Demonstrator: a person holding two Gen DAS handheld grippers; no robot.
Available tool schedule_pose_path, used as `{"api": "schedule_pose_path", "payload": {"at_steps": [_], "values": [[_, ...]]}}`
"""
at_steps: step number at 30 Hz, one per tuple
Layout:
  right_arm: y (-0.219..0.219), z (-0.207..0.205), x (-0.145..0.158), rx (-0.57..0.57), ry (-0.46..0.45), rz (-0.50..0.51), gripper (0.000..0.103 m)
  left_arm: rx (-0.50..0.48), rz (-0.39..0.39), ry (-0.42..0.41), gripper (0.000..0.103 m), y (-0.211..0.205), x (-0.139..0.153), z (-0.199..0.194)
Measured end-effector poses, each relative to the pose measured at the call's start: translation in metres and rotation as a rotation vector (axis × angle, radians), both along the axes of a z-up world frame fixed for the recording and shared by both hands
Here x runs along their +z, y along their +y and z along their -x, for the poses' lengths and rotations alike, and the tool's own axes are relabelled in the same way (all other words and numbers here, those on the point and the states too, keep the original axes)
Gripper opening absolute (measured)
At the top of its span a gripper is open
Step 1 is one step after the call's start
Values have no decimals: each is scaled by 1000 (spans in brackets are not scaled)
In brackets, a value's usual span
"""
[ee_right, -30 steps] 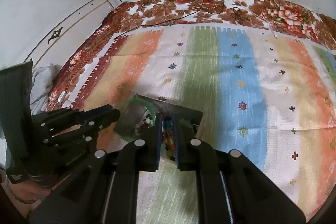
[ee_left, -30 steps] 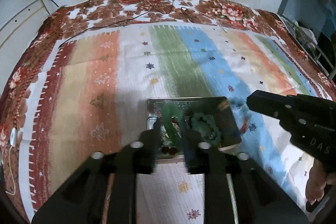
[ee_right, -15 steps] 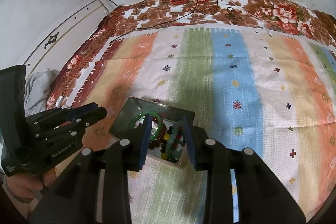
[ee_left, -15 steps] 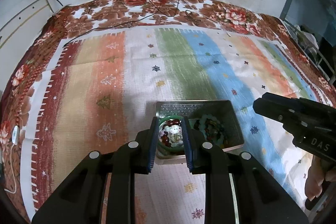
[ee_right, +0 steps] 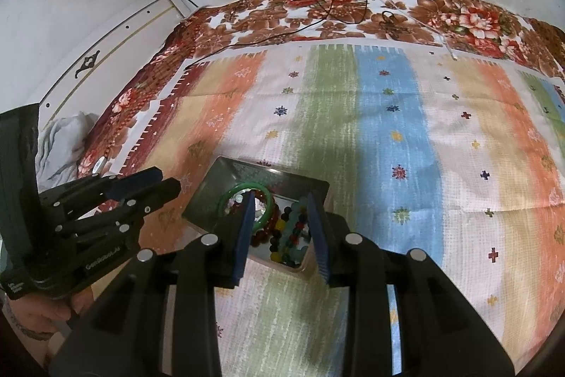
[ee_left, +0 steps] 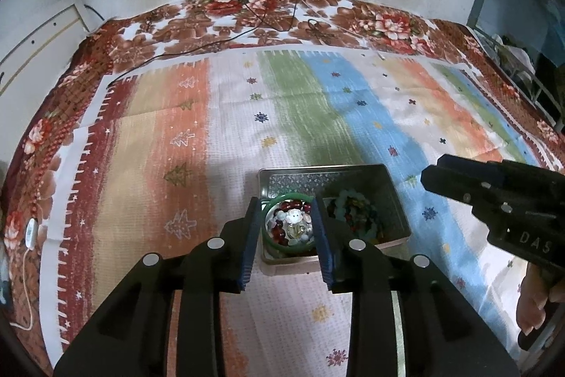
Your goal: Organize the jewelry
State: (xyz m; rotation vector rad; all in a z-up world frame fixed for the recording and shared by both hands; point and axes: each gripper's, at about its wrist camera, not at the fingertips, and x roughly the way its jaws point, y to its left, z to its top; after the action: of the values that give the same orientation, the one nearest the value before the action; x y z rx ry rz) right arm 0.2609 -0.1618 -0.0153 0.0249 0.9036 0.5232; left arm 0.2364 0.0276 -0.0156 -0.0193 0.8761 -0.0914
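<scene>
An open metal tin [ee_left: 317, 169] [ee_right: 268, 170] sits on the striped cloth. Inside lie a green bangle [ee_left: 290, 245] [ee_right: 229, 194] around pale and red beads [ee_left: 293, 221], and beaded bracelets [ee_left: 353, 211] [ee_right: 289, 232] beside it. My left gripper [ee_left: 284, 198] hovers over the bangle with its jaws opening and nothing pressed between the pads. My right gripper [ee_right: 280, 196] hangs open over the bracelets, holding nothing. Each gripper shows in the other's view: the right gripper [ee_left: 438, 176] to the tin's right, the left gripper [ee_right: 166, 183] to its left.
The striped cloth [ee_left: 300, 115] lies on a floral bedsheet [ee_left: 247, 20] against a white wall. Black cables [ee_left: 268, 23] trail across the far edge. A small white device [ee_left: 31, 232] with a cord lies at the left. A blue rack [ee_left: 512, 23] stands at the right.
The right gripper's jaws were together a second ago and now stand apart. The left jaws have widened, and the green bangle, blurred between them before, now lies still in the tin.
</scene>
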Motion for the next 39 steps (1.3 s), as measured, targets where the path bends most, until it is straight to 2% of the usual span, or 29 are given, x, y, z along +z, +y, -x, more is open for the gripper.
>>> {"api": "schedule_pose_path", "payload": {"at_steps": [13,23,33,38,39], "values": [[-11,26,5,-2,-29,12,33,-3,-9,-19,31,-1,7,23],[-25,51,12,-23,-49,8,42,7,-22,-42,35,2,16,51],[-28,73,17,-23,-80,2,44,-9,-28,-93,52,-5,24,78],[-32,83,21,-25,-99,-17,54,-19,-20,-131,69,-10,31,85],[-33,84,21,-25,-101,-19,58,-21,-24,-137,76,-11,31,86]]}}
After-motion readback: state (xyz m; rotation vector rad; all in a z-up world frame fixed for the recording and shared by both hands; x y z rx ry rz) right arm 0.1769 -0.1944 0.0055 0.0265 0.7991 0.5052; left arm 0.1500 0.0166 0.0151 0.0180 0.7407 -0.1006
